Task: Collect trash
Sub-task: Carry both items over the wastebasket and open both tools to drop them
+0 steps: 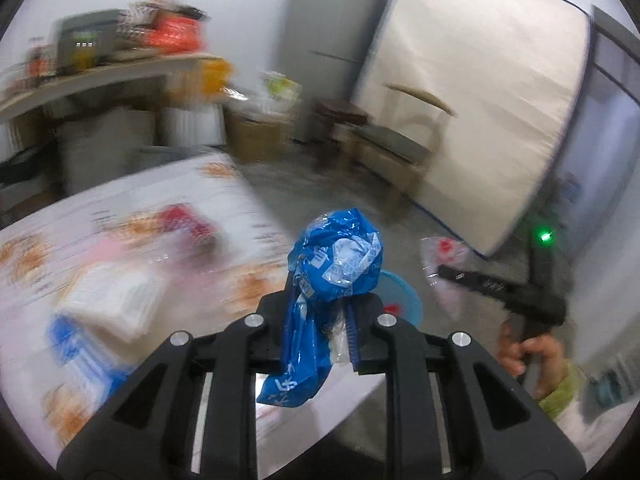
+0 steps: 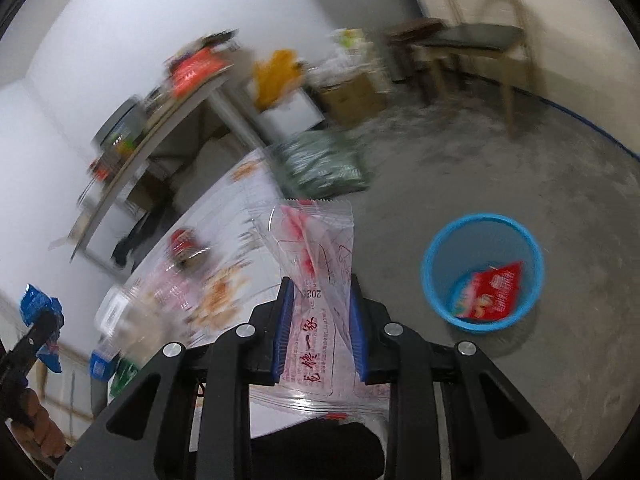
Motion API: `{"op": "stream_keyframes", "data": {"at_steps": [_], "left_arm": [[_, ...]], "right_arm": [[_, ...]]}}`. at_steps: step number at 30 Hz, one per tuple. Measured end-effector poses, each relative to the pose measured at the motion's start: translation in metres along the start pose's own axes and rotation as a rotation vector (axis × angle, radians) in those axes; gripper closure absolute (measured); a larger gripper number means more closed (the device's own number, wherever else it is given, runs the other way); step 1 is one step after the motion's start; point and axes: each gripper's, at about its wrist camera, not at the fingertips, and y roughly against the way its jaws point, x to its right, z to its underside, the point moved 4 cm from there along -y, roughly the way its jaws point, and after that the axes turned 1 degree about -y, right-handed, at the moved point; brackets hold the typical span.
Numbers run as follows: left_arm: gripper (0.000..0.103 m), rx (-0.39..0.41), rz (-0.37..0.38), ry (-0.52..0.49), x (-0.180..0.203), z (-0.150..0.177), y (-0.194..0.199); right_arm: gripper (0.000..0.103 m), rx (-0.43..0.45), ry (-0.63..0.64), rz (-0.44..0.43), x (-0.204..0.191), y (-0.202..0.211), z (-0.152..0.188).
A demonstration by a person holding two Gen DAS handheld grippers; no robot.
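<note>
In the left wrist view my left gripper [image 1: 320, 312] is shut on a crumpled blue plastic wrapper [image 1: 336, 264], held above the table's edge. To its right a hand holds my right gripper [image 1: 446, 274], with a clear wrapper [image 1: 444, 254] at its tips. The right wrist view shows that gripper [image 2: 320, 300] shut on the clear wrapper with red print [image 2: 316, 256]. A blue bin [image 2: 484, 218] stands on the floor to the right, below gripper level, with a red packet [image 2: 496, 292] inside. Part of the bin [image 1: 400, 294] shows behind the blue wrapper. The left gripper [image 2: 40, 326] appears at the far left.
The table with a patterned cloth [image 1: 240, 200] carries a red can [image 2: 184, 246], a white packet [image 1: 116, 300] and a blue box [image 1: 76, 344]. A wooden chair [image 2: 476, 40], a cardboard box [image 2: 352, 96], a green bag [image 2: 324, 168] and a cluttered shelf [image 1: 100, 76] stand around the grey floor.
</note>
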Motion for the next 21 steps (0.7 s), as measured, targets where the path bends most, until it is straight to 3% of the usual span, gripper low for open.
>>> {"op": "stream_keyframes", "data": {"at_steps": [3, 6, 7, 11, 17, 19, 21], "left_arm": [[0.083, -0.133, 0.107, 0.003, 0.032, -0.026, -0.075], [0.083, -0.299, 0.167, 0.026, 0.055, -0.029, -0.153], [0.083, -0.375, 0.166, 0.025, 0.062, -0.026, -0.188], [0.082, -0.548, 0.134, -0.024, 0.080, -0.006, -0.284], [0.082, -0.697, 0.101, -0.026, 0.093, 0.017, -0.394], [0.077, -0.724, 0.106, -0.012, 0.098, 0.024, -0.421], [0.063, -0.744, 0.086, -0.012, 0.102, 0.031, -0.445]], "right_arm": [[0.077, -0.002, -0.109, 0.035, 0.047, -0.005, -0.005], [0.077, -0.040, -0.257, 0.051, 0.104, -0.028, -0.004], [0.077, -0.053, -0.287, 0.054, 0.115, -0.036, -0.003], [0.076, -0.114, -0.416, 0.064, 0.161, -0.080, 0.000], [0.069, -0.113, -0.608, 0.035, 0.220, -0.144, -0.018], [0.054, -0.103, -0.677, 0.027, 0.240, -0.169, -0.023], [0.043, -0.120, -0.716, 0.025, 0.255, -0.194, -0.025]]}}
